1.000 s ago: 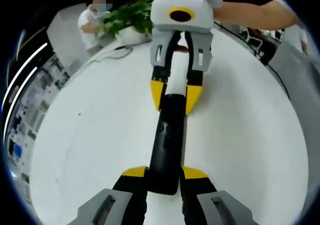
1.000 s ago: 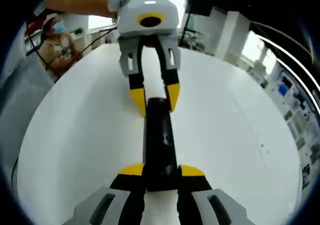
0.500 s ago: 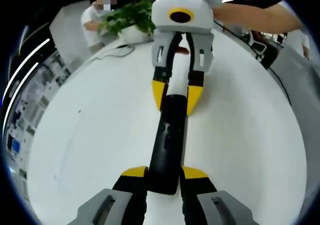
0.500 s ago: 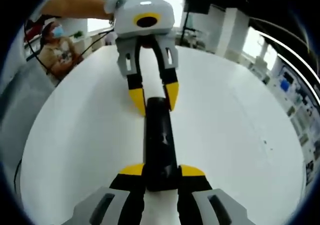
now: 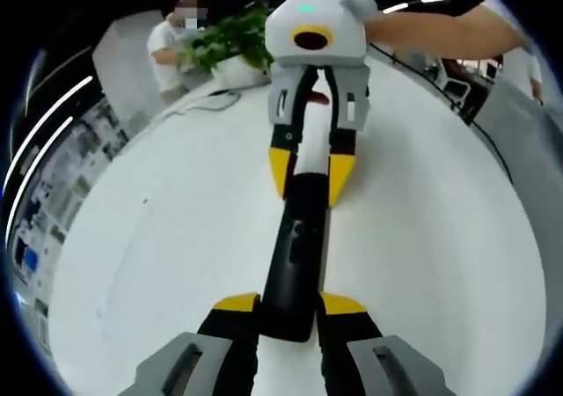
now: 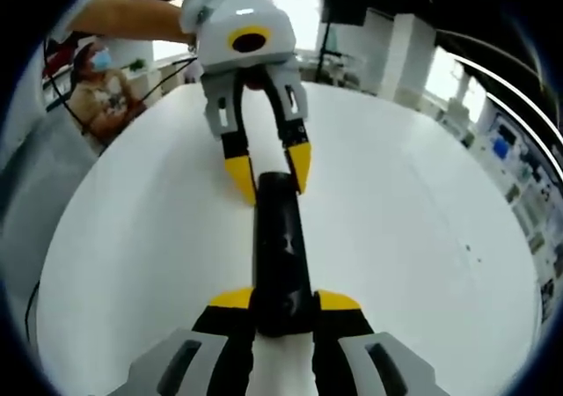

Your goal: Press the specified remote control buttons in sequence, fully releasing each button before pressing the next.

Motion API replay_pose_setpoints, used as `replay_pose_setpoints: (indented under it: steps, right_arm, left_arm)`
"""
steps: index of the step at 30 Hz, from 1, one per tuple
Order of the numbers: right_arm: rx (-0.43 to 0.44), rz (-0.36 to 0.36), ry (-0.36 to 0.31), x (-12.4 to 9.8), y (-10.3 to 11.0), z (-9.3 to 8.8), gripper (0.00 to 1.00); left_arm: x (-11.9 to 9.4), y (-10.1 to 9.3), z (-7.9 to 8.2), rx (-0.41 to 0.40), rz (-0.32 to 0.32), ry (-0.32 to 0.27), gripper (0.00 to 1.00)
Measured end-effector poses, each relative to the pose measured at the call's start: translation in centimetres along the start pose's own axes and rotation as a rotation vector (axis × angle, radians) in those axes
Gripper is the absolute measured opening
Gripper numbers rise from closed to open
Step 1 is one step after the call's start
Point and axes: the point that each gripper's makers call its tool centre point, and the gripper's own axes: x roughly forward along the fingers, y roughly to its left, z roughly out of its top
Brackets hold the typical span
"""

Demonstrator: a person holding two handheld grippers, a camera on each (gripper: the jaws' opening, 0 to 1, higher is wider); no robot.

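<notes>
A long black remote control (image 5: 295, 246) lies lengthwise on the white round table (image 5: 158, 238). My left gripper (image 5: 288, 306) is shut on its near end, yellow tips on either side. The right gripper (image 5: 310, 172) reaches in from the far side, its yellow tips straddling the remote's far end. In the right gripper view the same remote control (image 6: 280, 246) runs up from my right gripper (image 6: 283, 301), which is shut on its near end. The left gripper (image 6: 269, 172) stands opposite, held by a person's hand, tips beside the remote's far end.
A green plant (image 5: 224, 35) and a seated person (image 5: 167, 44) are beyond the table's far edge, with a cable (image 5: 207, 106) lying near it. Another person (image 6: 97, 88) sits to the left in the right gripper view. The white table top (image 6: 422, 238) spreads wide on both sides.
Both views have shifted slightly. The opposite gripper appears a little more tilted in each view. The remote stays between both pairs of jaws.
</notes>
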Motion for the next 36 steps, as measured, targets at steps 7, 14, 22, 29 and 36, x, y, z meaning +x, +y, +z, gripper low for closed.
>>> replay_pose_setpoints:
  steps: [7,14,22,29,36]
  right_arm:
    - [0.003,-0.011,-0.006,0.0,-0.1,0.0,0.23]
    - [-0.012,-0.055,-0.022,-0.1,-0.7,0.0,0.3]
    - [0.031,-0.1,-0.108,-1.2,-0.8,1.2,0.31]
    - [0.098,-0.172,-0.196,-2.1,-0.7,1.1,0.38]
    - [0.138,-0.278,-0.281,-2.7,-0.6,1.3,0.4]
  left_arm:
    - [-0.1,0.3,-0.1,-0.012,0.036,-0.032,0.27]
    - [-0.2,0.3,-0.1,0.027,0.067,-0.085,0.26]
    - [-0.4,0.5,-0.1,0.046,0.114,-0.106,0.29]
    - [-1.3,0.9,0.7,-0.065,0.223,-0.201,0.42]
    - [-3.0,1.3,0.9,-0.275,0.402,-0.301,0.46]
